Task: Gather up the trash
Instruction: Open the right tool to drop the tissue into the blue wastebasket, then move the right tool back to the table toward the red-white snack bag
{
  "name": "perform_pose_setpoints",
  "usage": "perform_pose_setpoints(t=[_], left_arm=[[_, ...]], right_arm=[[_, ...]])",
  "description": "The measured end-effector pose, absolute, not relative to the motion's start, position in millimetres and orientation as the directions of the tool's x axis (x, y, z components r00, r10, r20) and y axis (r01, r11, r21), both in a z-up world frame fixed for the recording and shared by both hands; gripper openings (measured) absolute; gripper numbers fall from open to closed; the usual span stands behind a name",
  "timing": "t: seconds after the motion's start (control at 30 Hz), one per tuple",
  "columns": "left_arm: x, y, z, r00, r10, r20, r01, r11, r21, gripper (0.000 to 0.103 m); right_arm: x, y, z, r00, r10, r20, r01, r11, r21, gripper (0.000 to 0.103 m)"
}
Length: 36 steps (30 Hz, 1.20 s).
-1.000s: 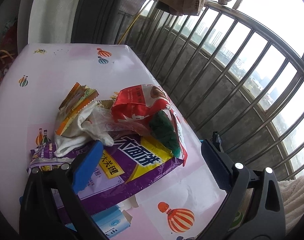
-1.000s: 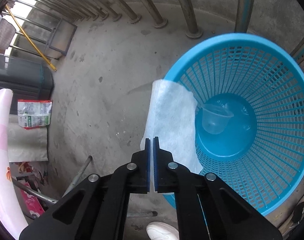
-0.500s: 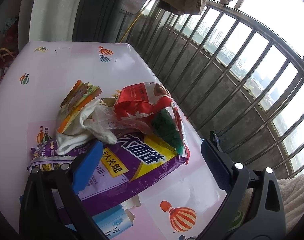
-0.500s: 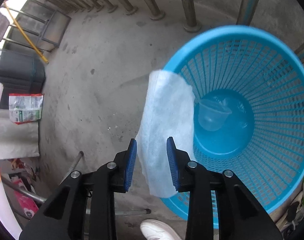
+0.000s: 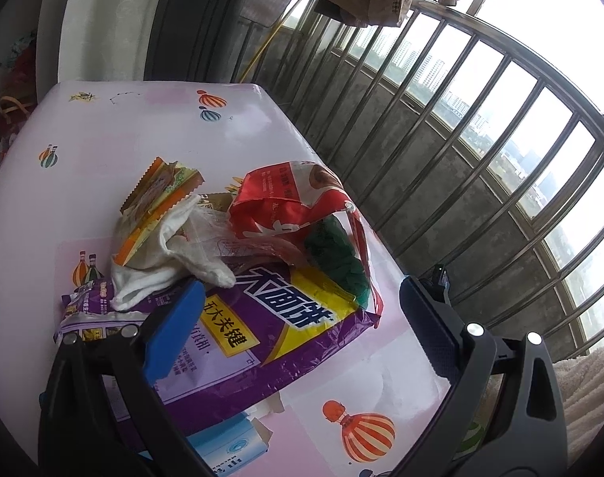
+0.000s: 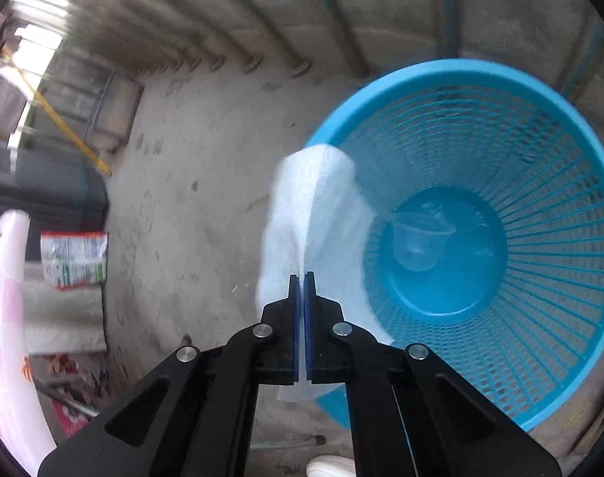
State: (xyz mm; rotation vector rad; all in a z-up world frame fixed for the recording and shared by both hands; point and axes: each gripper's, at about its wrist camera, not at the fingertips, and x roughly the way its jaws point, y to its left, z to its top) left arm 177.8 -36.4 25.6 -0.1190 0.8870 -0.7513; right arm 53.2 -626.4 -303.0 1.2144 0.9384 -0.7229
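Note:
In the right wrist view my right gripper [image 6: 302, 278] is shut on a white tissue sheet [image 6: 313, 214] that hangs over the near left rim of a blue plastic basket [image 6: 540, 159] on the concrete floor. A clear plastic cup [image 6: 419, 244] lies in the basket's bottom. In the left wrist view my left gripper [image 5: 302, 302] is open and empty above a trash pile on the pink table [image 5: 103, 147]: a purple snack bag [image 5: 262, 330], a red bag [image 5: 290, 198], a white cloth [image 5: 170, 254] and an orange wrapper [image 5: 158, 194].
A metal balcony railing [image 5: 461, 139] runs along the table's right side. A small blue-white carton [image 5: 230, 445] lies at the table's near edge. On the floor, a printed packet [image 6: 73, 258] lies left of the basket, and a white shoe [image 6: 333, 467] is below.
The right gripper opened half a second ago and is now shut again on the tissue, with the view blurred by motion. The left gripper drifted slightly and stayed open.

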Motion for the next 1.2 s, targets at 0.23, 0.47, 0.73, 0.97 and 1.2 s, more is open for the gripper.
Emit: perform_pose_setpoints(t=[0.23,0.47,0.73,0.97,1.2], left_arm=[[171,-32,32,0.435,-0.637,-0.636,0.553,0.747,-0.370,0.094],[166,-25,39,0.480,-0.615,-0.626,0.551,0.766,-0.330,0.094],[158,2,42,0.499,-0.659,-0.562,0.492,0.750,-0.442,0.094],[143,27,38,0.534,-0.609,-0.586,0.444,0.792,-0.419,0.094],[133,67,43,0.595,-0.567,-0.570,0.410,0.824,-0.392,0.094]], right_arm=[[4,-643,-329,0.215,-0.048,-0.975,0.970,0.123,0.207,0.002],[-20,-643,-316,0.120,-0.121,-0.985,0.982,0.160,0.100,0.062],[2,-621,-199,0.190,-0.395,-0.899,0.943,0.328,0.055,0.075],[22,-530,-46,0.433,-0.620,-0.654,0.829,0.559,0.019,0.097],[27,-433,40,0.625,-0.609,-0.488,0.714,0.699,0.043,0.097]])
